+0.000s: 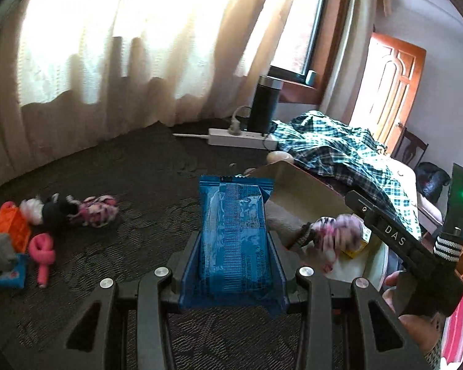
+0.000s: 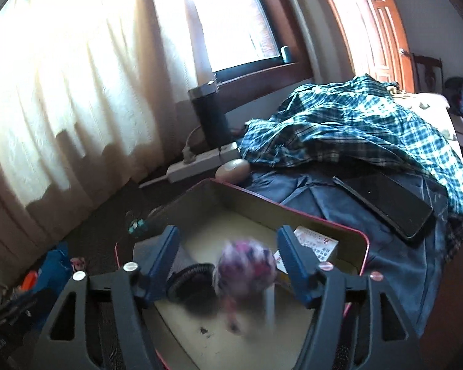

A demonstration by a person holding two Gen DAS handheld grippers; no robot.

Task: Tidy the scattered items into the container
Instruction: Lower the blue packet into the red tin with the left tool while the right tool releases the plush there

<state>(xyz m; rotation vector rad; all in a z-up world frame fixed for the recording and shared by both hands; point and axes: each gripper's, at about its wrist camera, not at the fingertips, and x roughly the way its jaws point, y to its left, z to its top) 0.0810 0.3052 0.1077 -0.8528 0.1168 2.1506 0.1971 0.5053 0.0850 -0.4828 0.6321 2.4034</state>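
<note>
My left gripper (image 1: 236, 240) is shut on a blue snack packet (image 1: 236, 231), held above the dark carpet just left of the container. The container is a shallow tin with a red rim (image 2: 339, 225) and a pale inside; it also shows in the left wrist view (image 1: 296, 185). My right gripper (image 2: 230, 246) is open above the tin. A pink and white fluffy toy (image 2: 245, 269) is blurred in the air between its fingers, apart from both; it also shows in the left wrist view (image 1: 336, 231). A small white box (image 2: 316, 242) and a dark round item (image 2: 188, 280) lie inside the tin.
Scattered items lie on the carpet at left: a pink and black fluffy toy (image 1: 86, 208), an orange item (image 1: 12, 225), a pink knotted toy (image 1: 43, 252). A black cylinder (image 1: 264, 104), a power strip (image 1: 240, 137), plaid cloth (image 2: 355, 123) and a phone (image 2: 385, 203) lie beyond.
</note>
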